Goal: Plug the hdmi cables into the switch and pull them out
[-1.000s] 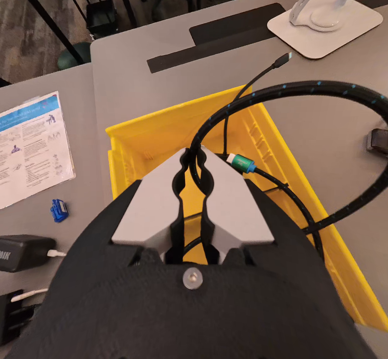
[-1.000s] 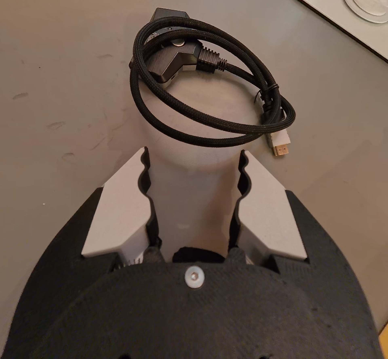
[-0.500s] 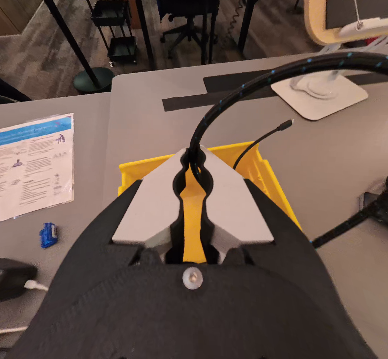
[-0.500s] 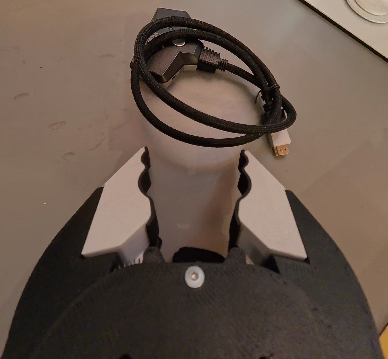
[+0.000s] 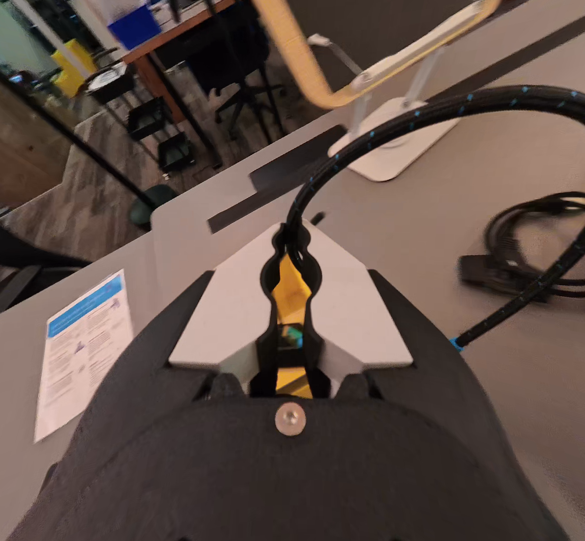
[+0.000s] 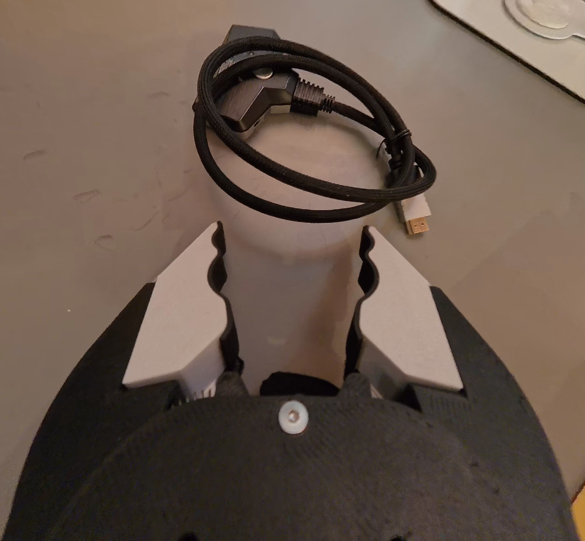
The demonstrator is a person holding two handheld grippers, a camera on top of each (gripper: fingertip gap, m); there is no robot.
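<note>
Lifted higher, left gripper (image 5: 292, 234) still pinches braided cable (image 5: 380, 133); right gripper (image 6: 291, 237) gapes.

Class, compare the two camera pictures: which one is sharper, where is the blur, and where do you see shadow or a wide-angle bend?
Left wrist view: motion-blurred, most on the background room and the leaflet; the closed claw pinching the blue-flecked cable is softened too, and the desk edges tilt and bow. Right wrist view: sharp; the coiled black cable and the switch are crisp, with a pale patch on the desk ahead of the open claw.

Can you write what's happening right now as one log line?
left gripper: shut on black braided blue-flecked cable | right gripper: open, empty | dark metal switch: on grey table, nothing plugged in
</note>
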